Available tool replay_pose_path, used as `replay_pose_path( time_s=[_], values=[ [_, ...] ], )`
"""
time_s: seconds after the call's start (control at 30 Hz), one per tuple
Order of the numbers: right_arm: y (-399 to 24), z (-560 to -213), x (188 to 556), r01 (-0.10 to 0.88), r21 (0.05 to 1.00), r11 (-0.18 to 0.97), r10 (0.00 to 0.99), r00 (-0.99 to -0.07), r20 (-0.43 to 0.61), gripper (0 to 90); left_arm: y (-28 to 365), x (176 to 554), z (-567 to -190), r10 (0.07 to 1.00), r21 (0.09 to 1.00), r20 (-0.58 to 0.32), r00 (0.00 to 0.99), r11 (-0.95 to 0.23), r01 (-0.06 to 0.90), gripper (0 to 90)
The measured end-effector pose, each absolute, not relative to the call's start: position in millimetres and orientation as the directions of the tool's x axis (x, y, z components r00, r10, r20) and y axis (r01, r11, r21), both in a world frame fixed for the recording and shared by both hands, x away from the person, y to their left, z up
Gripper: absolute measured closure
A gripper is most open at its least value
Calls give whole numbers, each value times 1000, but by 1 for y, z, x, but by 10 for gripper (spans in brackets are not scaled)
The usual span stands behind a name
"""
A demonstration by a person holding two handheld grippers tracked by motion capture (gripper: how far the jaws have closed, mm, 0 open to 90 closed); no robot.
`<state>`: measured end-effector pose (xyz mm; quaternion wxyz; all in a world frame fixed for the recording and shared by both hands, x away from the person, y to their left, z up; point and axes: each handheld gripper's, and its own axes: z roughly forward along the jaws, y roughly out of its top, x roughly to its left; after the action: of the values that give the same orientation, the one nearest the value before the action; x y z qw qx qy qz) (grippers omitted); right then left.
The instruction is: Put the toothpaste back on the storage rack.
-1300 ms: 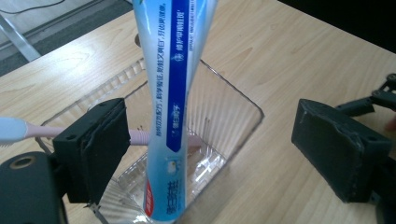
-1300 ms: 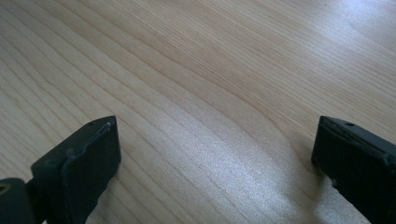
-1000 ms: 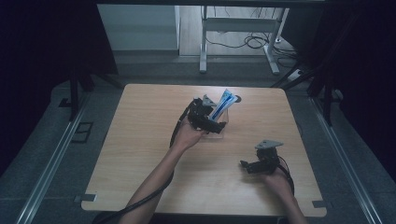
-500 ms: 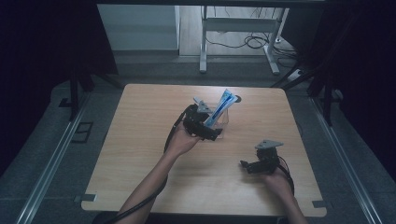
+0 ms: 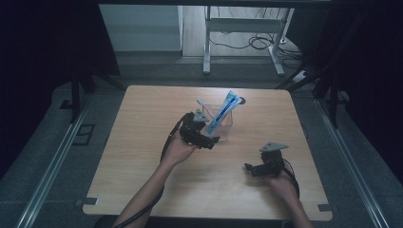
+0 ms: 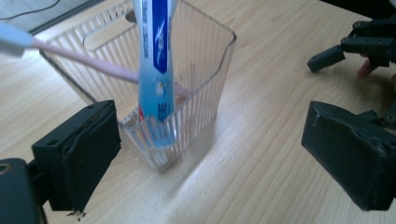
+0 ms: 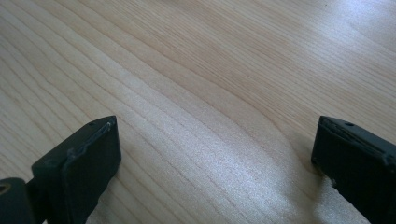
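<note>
Hovering spread wide just before the cup at frame centre, the left tongs grasp nothing — nudging it could tip the cup, spilling the tube and toothbrush. Right tongs, also released, idle lower right on the desk.

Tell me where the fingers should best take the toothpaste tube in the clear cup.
Probably the toothpaste tube by its upper part above the clear cup rim, coming from above: its lower end sits inside the ribbed walls, beside a pink toothbrush, and it leans out over the rim.
</note>
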<state>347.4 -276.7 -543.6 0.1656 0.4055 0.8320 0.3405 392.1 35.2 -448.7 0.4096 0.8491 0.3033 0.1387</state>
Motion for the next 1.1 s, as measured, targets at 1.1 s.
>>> replay_pose_path(
  time_s=[1.1],
  values=[
    [-277, -544, 347, 564, 701, 437, 789, -615, 3, 10, 77, 360, -498, 655, 771, -68, 753, -444, 456, 56]
  ],
)
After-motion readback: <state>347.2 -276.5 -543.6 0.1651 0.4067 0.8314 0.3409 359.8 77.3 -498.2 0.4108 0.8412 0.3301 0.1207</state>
